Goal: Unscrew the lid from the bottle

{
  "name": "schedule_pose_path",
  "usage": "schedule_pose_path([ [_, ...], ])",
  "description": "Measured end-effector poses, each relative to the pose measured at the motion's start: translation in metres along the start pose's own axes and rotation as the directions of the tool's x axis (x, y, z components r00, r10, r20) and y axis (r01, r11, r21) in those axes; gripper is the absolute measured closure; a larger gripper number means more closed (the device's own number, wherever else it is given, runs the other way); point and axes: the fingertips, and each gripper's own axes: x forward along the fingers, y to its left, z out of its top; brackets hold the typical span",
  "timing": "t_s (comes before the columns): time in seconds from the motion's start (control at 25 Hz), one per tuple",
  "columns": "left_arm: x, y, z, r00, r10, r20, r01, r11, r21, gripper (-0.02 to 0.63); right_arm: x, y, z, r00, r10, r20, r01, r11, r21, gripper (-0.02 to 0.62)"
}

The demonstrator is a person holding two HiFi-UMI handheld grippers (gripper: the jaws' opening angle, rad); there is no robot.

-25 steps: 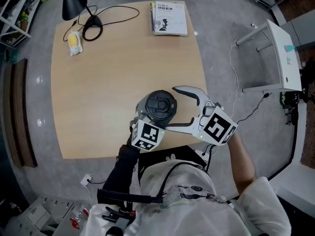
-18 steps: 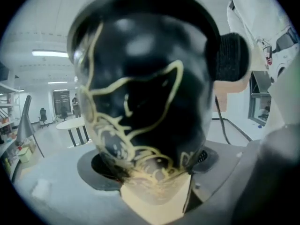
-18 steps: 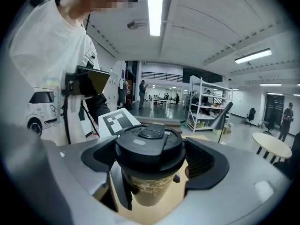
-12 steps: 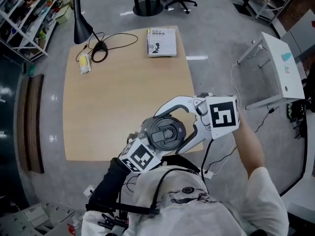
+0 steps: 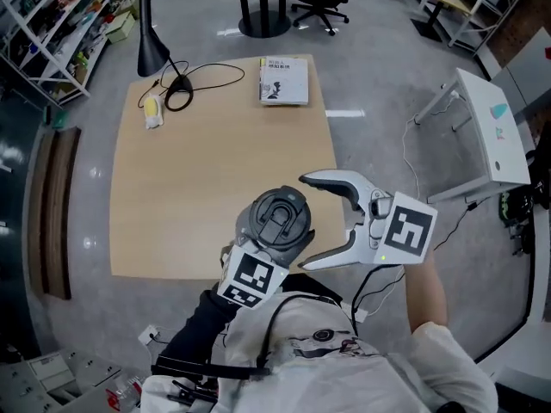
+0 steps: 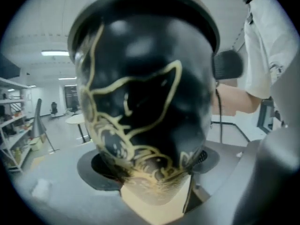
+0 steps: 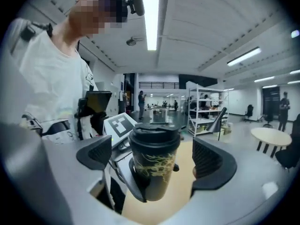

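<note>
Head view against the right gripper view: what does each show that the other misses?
Only the head view: the top face of the lid, the book, and the right gripper's own marker cube. Only the right gripper view: the side of the bottle with its gold pattern, ceiling lights, shelves. Both: the left gripper clamped on the bottle, lid on, and the right gripper, jaws opening wide, pads touching nothing.
</note>
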Motion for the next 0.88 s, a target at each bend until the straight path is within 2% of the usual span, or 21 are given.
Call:
schedule_pose_path([
  [0.08,-0.004,0.014,-0.004,0.997,0.069,-0.033,-0.068,0.997,0.025,0.202,0.019,-0.003,0.008,0.996,-0.082,0.014,0.083,0.996,-0.029,0.057],
  [0.12,-0.005,0.013,-0.005,0.997,0.070,-0.040,-0.068,0.997,0.047,0.202,0.027,-0.004,0.011,0.996,-0.089,0.018,0.090,0.993,-0.071,0.066],
  [0.16,-0.005,0.010,-0.005,0.998,0.052,-0.042,-0.049,0.997,0.067,0.202,0.034,-0.003,0.014,0.997,-0.072,0.015,0.073,0.989,-0.125,0.106],
  [0.24,-0.009,-0.001,-0.005,0.999,-0.036,-0.023,0.037,0.996,0.082,0.202,0.043,0.007,0.018,1.000,0.022,-0.010,-0.023,0.976,-0.218,0.121],
  [0.32,-0.019,-0.017,-0.002,0.984,-0.177,0.005,0.175,0.978,0.111,0.202,0.045,0.023,0.022,0.982,0.184,-0.042,-0.188,0.945,-0.268,0.121],
  [0.36,-0.027,-0.028,0.000,0.965,-0.260,0.011,0.257,0.957,0.139,0.202,0.043,0.033,0.023,0.955,0.291,-0.059,-0.296,0.913,-0.281,0.121],
  [0.4,-0.034,-0.040,0.001,0.938,-0.347,0.010,0.340,0.925,0.171,0.202,0.040,0.045,0.025,0.909,0.409,-0.077,-0.412,0.863,-0.290,0.123],
  [0.48,-0.049,-0.066,0.004,0.870,-0.493,0.002,0.481,0.850,0.215,0.201,0.033,0.068,0.030,0.773,0.627,-0.103,-0.625,0.721,-0.299,0.123],
  [0.52,-0.054,-0.074,0.005,0.842,-0.540,0.006,0.525,0.822,0.219,0.201,0.031,0.075,0.033,0.705,0.701,-0.107,-0.697,0.657,-0.289,0.123],
  [0.56,-0.058,-0.078,0.007,0.824,-0.566,0.018,0.550,0.808,0.210,0.201,0.032,0.078,0.036,0.664,0.741,-0.103,-0.736,0.623,-0.263,0.121],
  [0.6,-0.060,-0.076,0.007,0.820,-0.572,0.033,0.556,0.808,0.194,0.201,0.036,0.076,0.037,0.665,0.740,-0.097,-0.740,0.635,-0.222,0.117],
  [0.64,-0.060,-0.069,0.006,0.830,-0.556,0.046,0.542,0.822,0.174,0.201,0.042,0.068,0.037,0.710,0.697,-0.100,-0.701,0.690,-0.179,0.106],
  [0.68,-0.058,-0.056,0.005,0.852,-0.520,0.054,0.508,0.848,0.154,0.201,0.048,0.054,0.034,0.785,0.609,-0.114,-0.620,0.771,-0.148,0.073],
  [0.72,-0.056,-0.039,0.003,0.884,-0.463,0.058,0.453,0.882,0.130,0.202,0.052,0.037,0.030,0.865,0.485,-0.130,-0.500,0.856,-0.133,0.061],
  [0.76,-0.053,-0.019,0.001,0.921,-0.386,0.056,0.379,0.920,0.100,0.201,0.054,0.020,0.026,0.932,0.336,-0.138,-0.353,0.927,-0.128,0.058],
  [0.8,-0.051,0.002,-0.003,0.954,-0.295,0.048,0.291,0.954,0.068,0.202,0.056,0.005,0.024,0.974,0.186,-0.131,-0.201,0.972,-0.122,0.058],
  [0.84,-0.050,0.021,-0.006,0.978,-0.204,0.037,0.203,0.978,0.040,0.201,0.059,-0.005,0.024,0.993,0.060,-0.104,-0.071,0.992,-0.105,0.060],
  [0.88,-0.050,0.036,-0.009,0.991,-0.130,0.025,0.130,0.991,0.022,0.201,0.064,-0.010,0.025,0.997,-0.031,-0.066,0.026,0.997,-0.075,0.059],
])
